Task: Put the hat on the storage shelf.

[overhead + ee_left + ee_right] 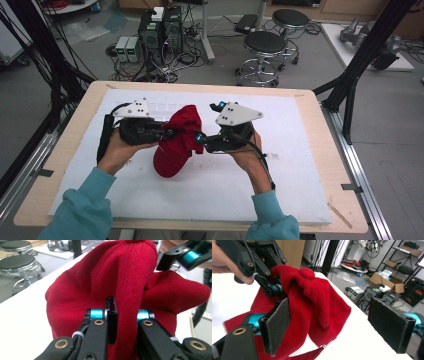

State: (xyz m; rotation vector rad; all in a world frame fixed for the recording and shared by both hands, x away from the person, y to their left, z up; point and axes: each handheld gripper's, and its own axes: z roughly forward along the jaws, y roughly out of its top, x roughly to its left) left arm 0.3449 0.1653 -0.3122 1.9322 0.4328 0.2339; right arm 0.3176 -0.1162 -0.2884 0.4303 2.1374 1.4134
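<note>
A wooden table [320, 165] carries a white foam board [280, 190] that covers most of its top, and the work happens at the middle of that board. There a red baseball cap [176, 142] is held up off the surface, its crown bunched and folded, its brim hanging down toward the person. A person in teal sleeves [80, 212] reaches in from the near edge with a gripper in each hand. The left gripper [167, 133] comes at the cap from the left; in the left gripper view [125, 315] its jaws are clamped tight on a fold of the red crown fabric, which rises between them. The right gripper [200, 138] sits just beside the cap on the other side; in the right gripper view [337, 327] its two padded jaws stand wide apart, one pad close against the cloth, the other well clear, so nothing is pinched. The cap's top button [307, 273] shows above that fold
</note>
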